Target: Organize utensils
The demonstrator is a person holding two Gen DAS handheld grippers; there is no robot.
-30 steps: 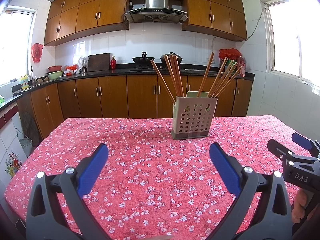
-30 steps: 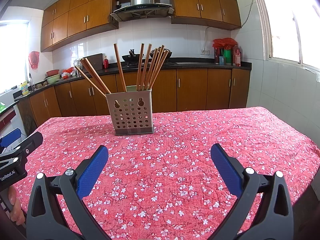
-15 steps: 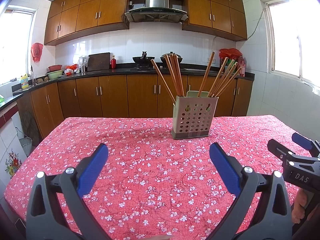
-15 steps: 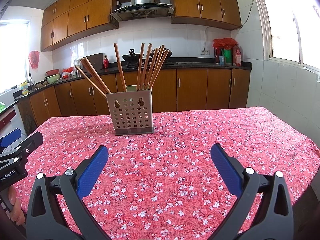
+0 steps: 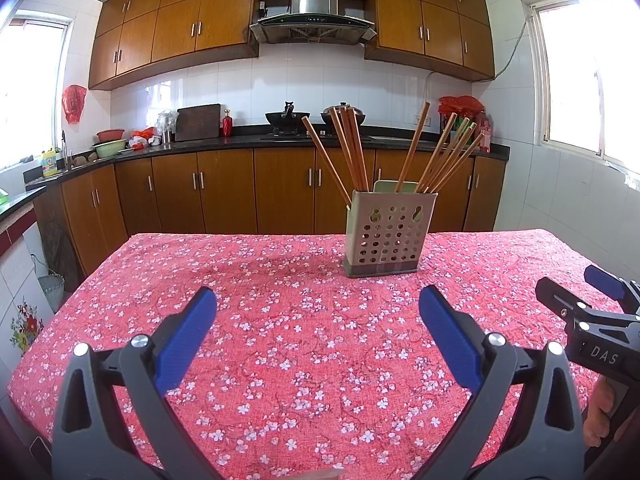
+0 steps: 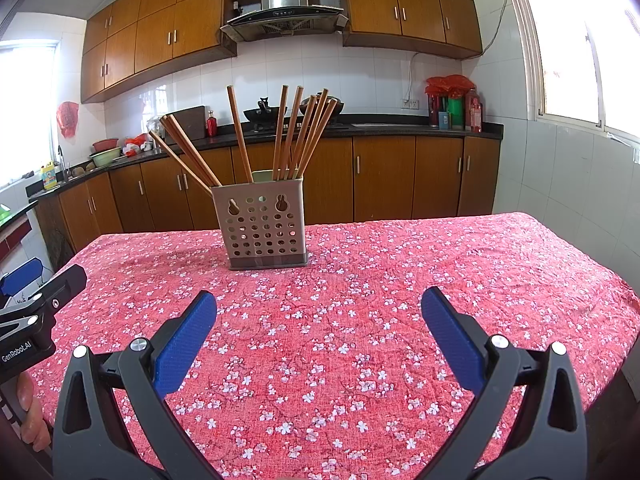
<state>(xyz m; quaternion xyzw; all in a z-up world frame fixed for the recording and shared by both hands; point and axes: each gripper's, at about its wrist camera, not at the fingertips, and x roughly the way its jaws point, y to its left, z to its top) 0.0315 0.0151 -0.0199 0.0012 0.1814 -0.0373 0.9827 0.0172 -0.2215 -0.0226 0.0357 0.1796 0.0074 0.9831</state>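
Note:
A beige perforated utensil holder [image 5: 386, 234] stands upright on the table with the red flowered cloth [image 5: 280, 320]. Several wooden chopsticks [image 5: 350, 148] stand in it, leaning left and right. It also shows in the right wrist view [image 6: 264, 232] with the chopsticks [image 6: 298, 132]. My left gripper [image 5: 318, 308] is open and empty, low over the cloth, well short of the holder. My right gripper [image 6: 320, 312] is open and empty, also short of the holder. The right gripper shows at the right edge of the left wrist view [image 5: 580, 300].
The left gripper's body [image 6: 36, 312] shows at the left edge of the right wrist view. Behind the table runs a kitchen counter [image 5: 240, 142] with wooden cabinets, pots and bowls. The table's right edge [image 6: 608, 280] drops off near a tiled wall.
The left wrist view has shifted slightly, so the holder sits a little higher in it. The right gripper has not visibly moved. Both stay open.

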